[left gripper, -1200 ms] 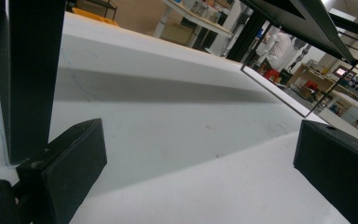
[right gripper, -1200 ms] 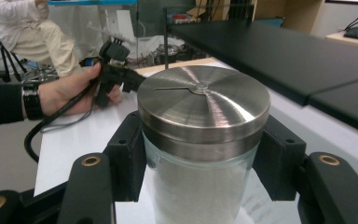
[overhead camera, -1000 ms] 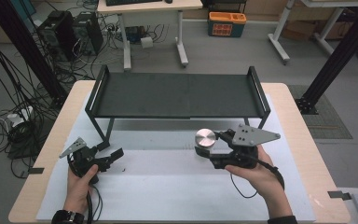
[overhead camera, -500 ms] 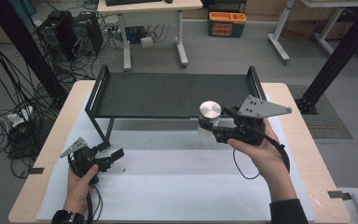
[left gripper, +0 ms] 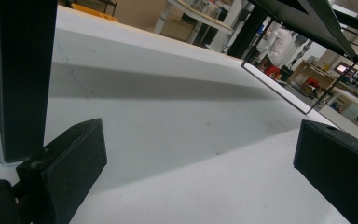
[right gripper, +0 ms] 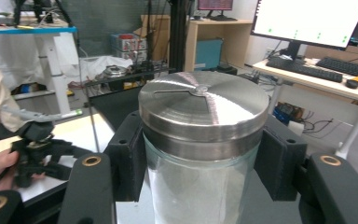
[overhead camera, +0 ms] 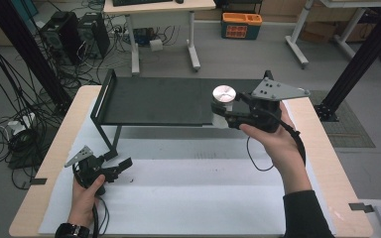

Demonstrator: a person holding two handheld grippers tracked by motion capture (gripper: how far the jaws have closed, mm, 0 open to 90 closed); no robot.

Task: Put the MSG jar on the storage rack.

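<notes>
A clear glass jar with a brushed metal lid (overhead camera: 224, 94) (right gripper: 204, 105) is held in the air over the right part of the black shelf (overhead camera: 158, 101). My right gripper (overhead camera: 223, 110) (right gripper: 200, 158) is shut on the jar's body just below the lid, one black pad on each side. My left gripper (overhead camera: 121, 166) (left gripper: 191, 163) rests low on the white mat (overhead camera: 178, 193) near the front left, open, with nothing between its jaws. The shelf's black leg (left gripper: 21, 70) stands close at the left of the left gripper view.
The black shelf stands on thin legs over the back half of the wooden table (overhead camera: 322, 144). Its raised side rails (overhead camera: 103, 94) mark both ends. Beyond the table lie cables, computer cases (overhead camera: 74, 29) and a white desk (overhead camera: 158, 7).
My right gripper has lifted the jar from the mat and carried it back and up over the shelf's right end. The left gripper has stayed put.
</notes>
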